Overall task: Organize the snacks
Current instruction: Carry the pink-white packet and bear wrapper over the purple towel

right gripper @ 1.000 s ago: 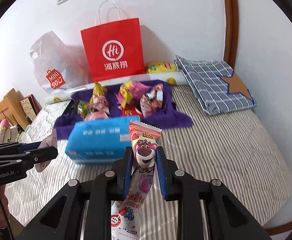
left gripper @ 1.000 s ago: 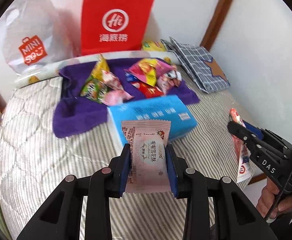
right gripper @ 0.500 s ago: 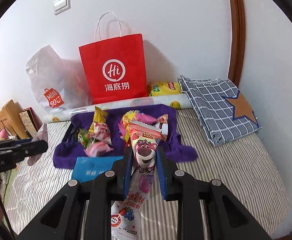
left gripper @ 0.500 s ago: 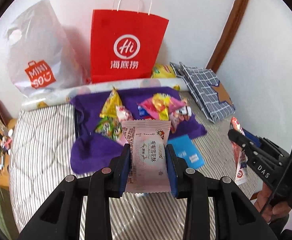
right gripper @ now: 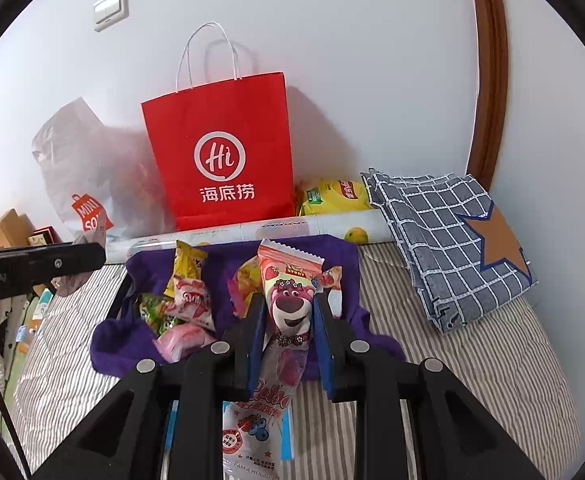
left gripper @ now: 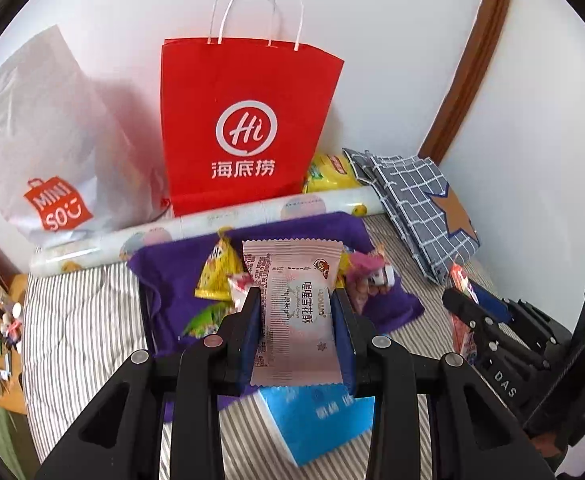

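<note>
Two tongs, each pinching a snack, above a striped bed.

Left gripper (left gripper: 297, 316) clamped on pink packet (left gripper: 292, 300); right gripper (right gripper: 286, 320) clamped on bear wrapper (right gripper: 288, 308); beyond, loose snacks (right gripper: 184, 304) on purple cloth (right gripper: 148, 272) before red bag (right gripper: 220, 148).

The paper bag (left gripper: 248, 128) is bright red with a white round logo, white characters and white cord handles. Beside it the plastic bag (left gripper: 40, 152) is pale grey-white with an orange-red label. The cloth (right gripper: 228, 320) under the loose snacks is deep purple, the bedcover (right gripper: 472, 360) grey-and-white striped. The folded fabric (right gripper: 448, 240) is slate blue with a white grid and a tan star. The pink packet (left gripper: 296, 312) has dark print; the bear packet (right gripper: 288, 308) shows a magenta bear. The box (left gripper: 316, 420) is sky blue, its lettering seemingly white
</note>
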